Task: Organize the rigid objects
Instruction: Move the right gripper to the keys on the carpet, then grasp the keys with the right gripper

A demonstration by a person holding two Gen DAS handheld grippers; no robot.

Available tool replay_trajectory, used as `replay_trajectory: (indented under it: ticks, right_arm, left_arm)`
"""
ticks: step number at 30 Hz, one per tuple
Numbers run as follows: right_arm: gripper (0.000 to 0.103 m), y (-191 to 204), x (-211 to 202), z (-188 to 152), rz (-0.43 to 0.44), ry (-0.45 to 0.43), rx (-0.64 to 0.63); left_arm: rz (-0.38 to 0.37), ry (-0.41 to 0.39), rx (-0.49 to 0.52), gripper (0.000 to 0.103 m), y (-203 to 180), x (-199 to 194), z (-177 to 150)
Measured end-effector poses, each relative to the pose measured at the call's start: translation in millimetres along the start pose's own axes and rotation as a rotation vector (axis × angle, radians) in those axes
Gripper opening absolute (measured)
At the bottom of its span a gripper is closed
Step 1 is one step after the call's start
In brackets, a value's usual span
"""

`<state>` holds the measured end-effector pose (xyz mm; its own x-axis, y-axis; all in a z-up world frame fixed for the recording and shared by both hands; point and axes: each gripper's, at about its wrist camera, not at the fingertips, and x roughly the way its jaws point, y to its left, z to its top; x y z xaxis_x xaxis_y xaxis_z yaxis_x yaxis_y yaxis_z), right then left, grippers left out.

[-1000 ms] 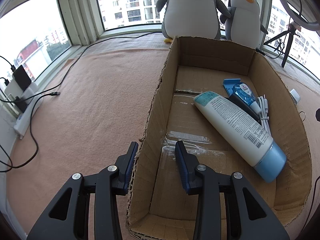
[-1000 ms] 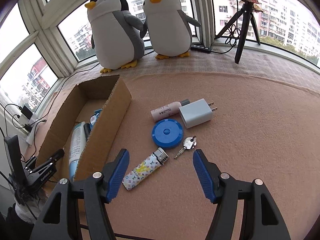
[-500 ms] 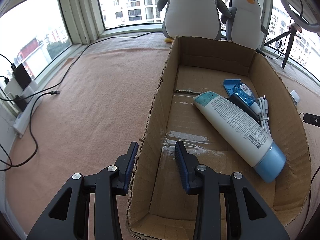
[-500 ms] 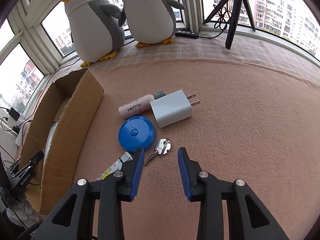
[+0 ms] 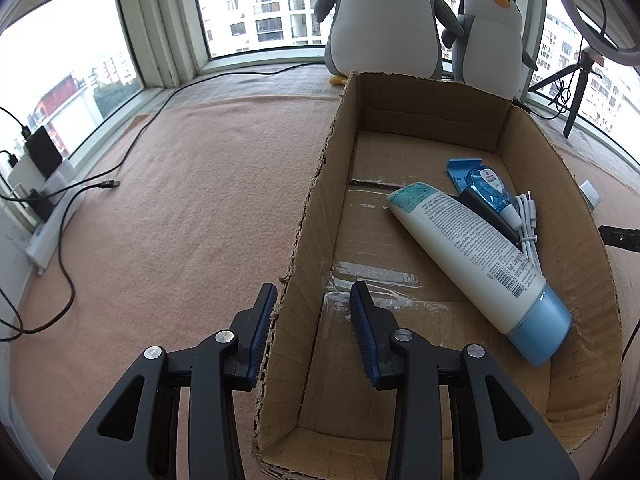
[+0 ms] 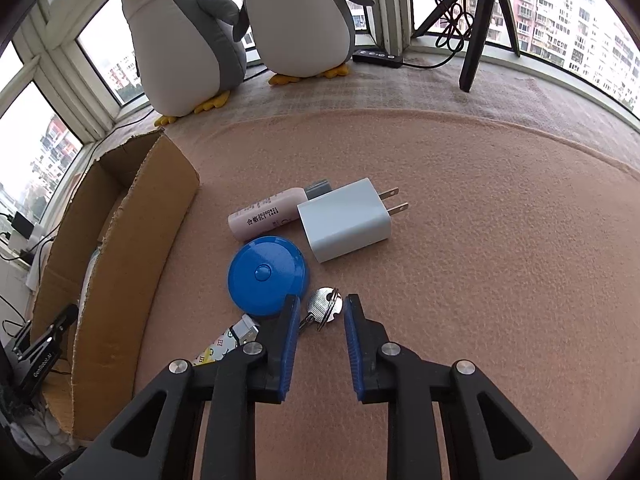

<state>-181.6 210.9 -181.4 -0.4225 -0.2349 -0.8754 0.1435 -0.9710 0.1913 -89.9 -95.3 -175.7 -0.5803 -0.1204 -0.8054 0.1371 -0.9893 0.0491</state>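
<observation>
Two jaws of the right gripper (image 6: 319,318), narrowly parted, bracket the small silver key on its ring (image 6: 323,309) lying on the pink felt surface (image 6: 480,260), shaft trailing back-left; left gripper (image 5: 313,312), part-open, straddles the brown cardboard box (image 5: 316,216) wall.

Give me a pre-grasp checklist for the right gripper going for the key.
1. Key between the fingers of the right gripper: ok, its head and ring sit in the gap.
2. Fingers not yet closed on it: ok, space on both sides.
3. Neighbours clear: not ok, blue round case is right beside one finger and the lighter is partly behind it.
4. Key blade position: cannot tell, hidden behind that finger.
5. Cardboard box steadied: ok, left gripper straddles its wall.
6. Room in the box: ok, bare floor beside the tube.
</observation>
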Motion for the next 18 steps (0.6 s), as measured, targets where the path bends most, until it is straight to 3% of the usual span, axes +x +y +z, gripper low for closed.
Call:
replay_trajectory:
  ticks: [10,18]
  right_arm:
    - [0.002,-1.8,1.7,-1.5,0.003,0.008,0.004]
    - [0.002,-2.3,-6.7,-3.8,0.003,-0.014,-0.003]
  left_arm:
    - [0.0,0.0,-0.001,0.035,0.1,0.0,0.0]
    - [0.0,0.0,-0.003,0.035,-0.3,0.6,-1.0]
